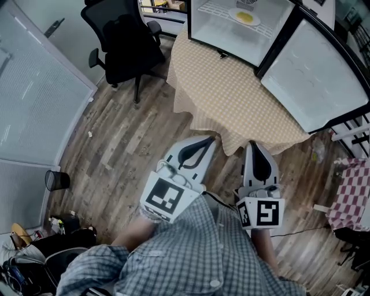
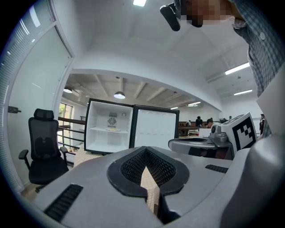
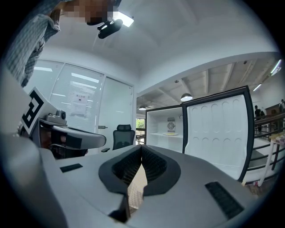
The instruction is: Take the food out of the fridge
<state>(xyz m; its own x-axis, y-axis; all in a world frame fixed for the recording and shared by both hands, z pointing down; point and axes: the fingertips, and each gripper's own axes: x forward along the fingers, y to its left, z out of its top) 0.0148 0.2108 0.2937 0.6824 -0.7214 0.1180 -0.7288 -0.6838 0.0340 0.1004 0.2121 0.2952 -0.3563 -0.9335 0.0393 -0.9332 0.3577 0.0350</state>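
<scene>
Both closed and empty: my left hand-held gripper (image 1: 203,141) and right hand-held gripper (image 1: 255,148) hover short of the table (image 1: 231,98) — the food (image 1: 244,17) sits on the shelf of the open fridge (image 1: 222,40). Unless I open up before reaching, I risk shoving it deeper

fridge (image 1: 231,36) top cut off by frame edge, food (image 1: 245,17) inside too small to ID

fridge (image 1: 215,30) 1 | plate (image 1: 244,17) 1 | table (image 1: 231,98) 1 | chair (image 1: 124,43) 1 | bin (image 1: 56,180) 1
</scene>
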